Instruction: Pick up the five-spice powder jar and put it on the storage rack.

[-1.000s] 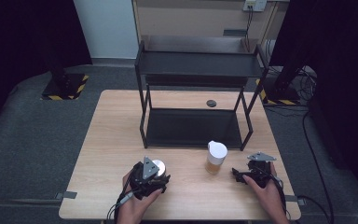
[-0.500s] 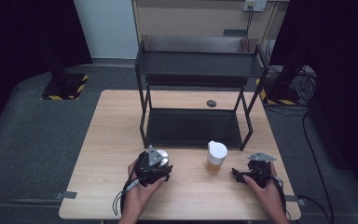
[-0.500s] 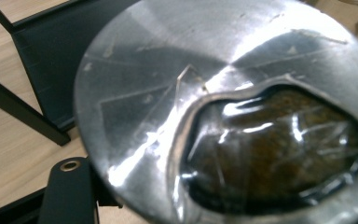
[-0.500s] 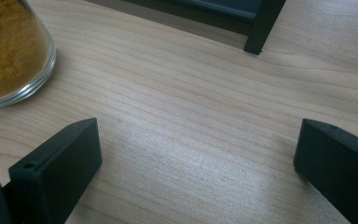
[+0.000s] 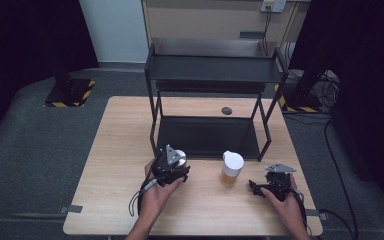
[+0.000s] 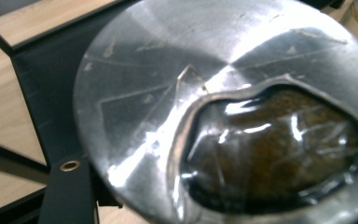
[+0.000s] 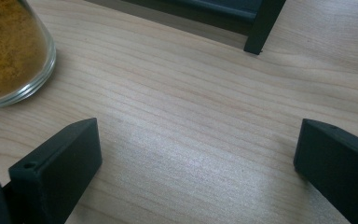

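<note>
The left gripper (image 5: 172, 162) is clamped on a jar (image 6: 223, 112) with a silver lid, held just before the rack (image 5: 207, 135). The right gripper (image 7: 196, 172) rests on the table (image 5: 115, 150), jaws apart, beside a second jar (image 5: 231, 169).

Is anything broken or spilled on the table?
Nothing is spilled. One odd thing: the silver lid of the jar held in the left tongs has a see-through window with a wavy, uneven edge and looks scratched. The other jar stands upright on the table.
</note>
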### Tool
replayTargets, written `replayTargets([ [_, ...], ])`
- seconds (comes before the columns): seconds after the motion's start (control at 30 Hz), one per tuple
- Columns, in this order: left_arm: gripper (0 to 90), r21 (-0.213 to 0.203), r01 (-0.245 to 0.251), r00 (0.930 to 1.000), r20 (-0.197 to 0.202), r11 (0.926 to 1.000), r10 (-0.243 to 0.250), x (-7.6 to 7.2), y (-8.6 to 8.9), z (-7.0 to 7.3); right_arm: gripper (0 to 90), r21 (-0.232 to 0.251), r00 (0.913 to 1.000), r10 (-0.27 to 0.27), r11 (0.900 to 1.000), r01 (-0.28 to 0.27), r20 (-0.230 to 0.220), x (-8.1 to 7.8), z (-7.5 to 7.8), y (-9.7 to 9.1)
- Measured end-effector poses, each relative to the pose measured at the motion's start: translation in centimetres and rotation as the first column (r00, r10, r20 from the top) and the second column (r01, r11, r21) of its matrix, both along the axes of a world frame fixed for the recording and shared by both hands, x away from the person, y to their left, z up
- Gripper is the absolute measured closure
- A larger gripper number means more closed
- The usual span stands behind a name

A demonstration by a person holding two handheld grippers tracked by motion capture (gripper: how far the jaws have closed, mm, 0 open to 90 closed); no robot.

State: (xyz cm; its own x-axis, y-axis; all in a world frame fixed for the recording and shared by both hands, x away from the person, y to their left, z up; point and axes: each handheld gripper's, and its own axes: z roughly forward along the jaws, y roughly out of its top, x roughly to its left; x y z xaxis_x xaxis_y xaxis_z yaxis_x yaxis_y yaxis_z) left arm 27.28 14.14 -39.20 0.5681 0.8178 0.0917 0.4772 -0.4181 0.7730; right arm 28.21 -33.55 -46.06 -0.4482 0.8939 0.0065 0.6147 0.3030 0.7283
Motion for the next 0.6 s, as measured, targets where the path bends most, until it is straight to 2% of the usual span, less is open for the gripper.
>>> replayTargets([
  [0.37,30.2,0.011,-0.015,0.9997,0.018,0.9998,0.014,2.6,-0.5,0.6,1.8,0.0,1.0,0.0,1.0,0.0,0.0,0.0,0.0,0.0],
  [0.6,30.2,0.018,-0.026,0.9996,0.012,0.9995,0.026,4.5,-1.1,0.3,1.8,0.0,1.0,0.0,1.0,0.0,0.0,0.0,0.0,0.0],
])
